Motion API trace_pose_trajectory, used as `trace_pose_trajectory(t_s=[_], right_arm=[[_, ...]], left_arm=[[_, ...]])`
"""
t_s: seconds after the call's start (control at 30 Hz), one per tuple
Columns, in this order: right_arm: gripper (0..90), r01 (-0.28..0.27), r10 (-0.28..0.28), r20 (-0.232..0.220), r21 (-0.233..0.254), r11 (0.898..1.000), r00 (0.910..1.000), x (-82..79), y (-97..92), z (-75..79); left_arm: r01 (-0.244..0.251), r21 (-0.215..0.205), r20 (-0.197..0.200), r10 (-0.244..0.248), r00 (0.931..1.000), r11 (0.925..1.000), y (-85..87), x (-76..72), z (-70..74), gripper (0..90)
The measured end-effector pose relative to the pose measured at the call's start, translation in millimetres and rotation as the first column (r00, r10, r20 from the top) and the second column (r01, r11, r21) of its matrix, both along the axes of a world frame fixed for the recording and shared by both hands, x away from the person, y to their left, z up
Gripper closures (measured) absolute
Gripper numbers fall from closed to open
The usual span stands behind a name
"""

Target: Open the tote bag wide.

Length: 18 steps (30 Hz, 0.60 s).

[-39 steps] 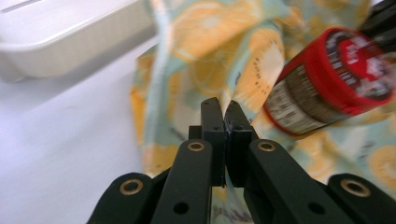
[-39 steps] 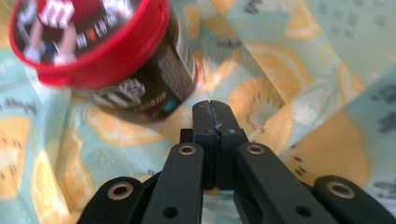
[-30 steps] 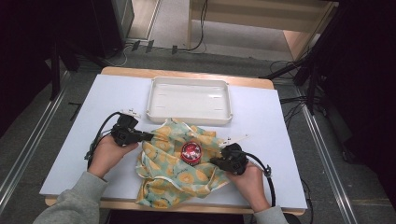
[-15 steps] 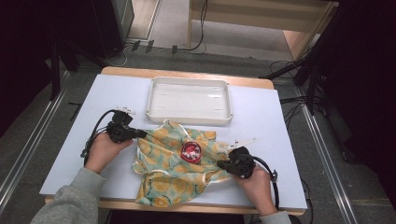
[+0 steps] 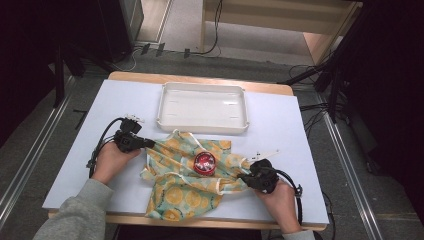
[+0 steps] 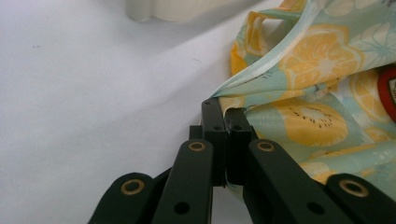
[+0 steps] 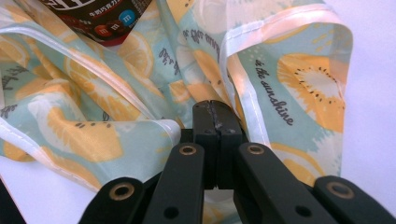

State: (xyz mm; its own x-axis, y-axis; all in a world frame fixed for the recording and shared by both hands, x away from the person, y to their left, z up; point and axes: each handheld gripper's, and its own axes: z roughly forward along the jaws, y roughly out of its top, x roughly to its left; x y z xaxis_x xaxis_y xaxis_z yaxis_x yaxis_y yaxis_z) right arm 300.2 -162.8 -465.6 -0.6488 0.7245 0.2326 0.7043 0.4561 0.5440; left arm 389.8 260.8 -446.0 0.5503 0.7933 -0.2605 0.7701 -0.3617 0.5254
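Fabric printed with citrus slices is lying crumpled on the near half of the white table [image 5: 75,165], and both grippers are gripping it. At the left, the left gripper [image 5: 146,143] is lying low on the table in the person's left hand [image 5: 111,161], its cable looping back beside the wrist; in the left gripper view its jaws are standing pressed together on a hemmed edge of the cloth [image 6: 322,126], which is running taut away from them. Bare table is lying to the left of that gripper, with nothing near it.

Moving right, a round red tin [image 5: 204,162] is sitting on the middle of the cloth [image 5: 175,187], between the two grippers and well clear of both. Beyond it, toward the far edge, a white tray [image 5: 202,125] is standing just past the cloth's far folds; its near rim is almost touching the fabric, so the cloth has little free table on that side. The near corner of the cloth is hanging close to the table's front edge.

At the right, the right gripper [image 5: 242,177] is resting in the right hand [image 5: 280,197], pointing left into the fabric. In the right gripper view its jaws are clamped shut on a fold of the cloth [image 7: 280,79], with loose folds bunching on either side and the tin's dark label [image 7: 102,18] showing beyond them.
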Motion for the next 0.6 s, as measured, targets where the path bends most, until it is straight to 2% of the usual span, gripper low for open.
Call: trace_pose_trajectory(t_s=[0.13,0.2,0.27,0.4,0.6], right_arm=[[90.0,-0.018,0.018,0.003,0.002,1.000,0.9998,0.3,1.5,1.5],[90.0,-0.022,0.021,0.014,0.040,0.999,0.9997,0.4,0.9,6.0],[90.0,-0.028,0.025,0.040,0.067,0.997,0.9989,-0.9,2.3,13.0],[90.0,-0.042,0.036,0.076,0.077,0.996,0.9964,-2.9,7.2,23.7],[90.0,-0.061,0.050,0.111,0.098,0.993,0.9926,0.5,10.7,38.3]], left_arm=[[0.000,-0.044,0.006,0.000,1.0000,0.9990,0.8,-3.3,3.9,88.6],[0.016,-0.069,0.045,-0.013,0.9989,0.9975,-1.5,-9.0,12.0,81.2],[0.041,-0.071,0.083,-0.035,0.9959,0.9966,-5.0,-14.5,22.3,77.2],[0.075,-0.087,0.118,-0.064,0.9910,0.9934,-10.6,-22.6,39.9,67.3],[0.094,-0.118,0.144,-0.077,0.9866,0.9886,-13.4,-29.6,61.9,67.2]])
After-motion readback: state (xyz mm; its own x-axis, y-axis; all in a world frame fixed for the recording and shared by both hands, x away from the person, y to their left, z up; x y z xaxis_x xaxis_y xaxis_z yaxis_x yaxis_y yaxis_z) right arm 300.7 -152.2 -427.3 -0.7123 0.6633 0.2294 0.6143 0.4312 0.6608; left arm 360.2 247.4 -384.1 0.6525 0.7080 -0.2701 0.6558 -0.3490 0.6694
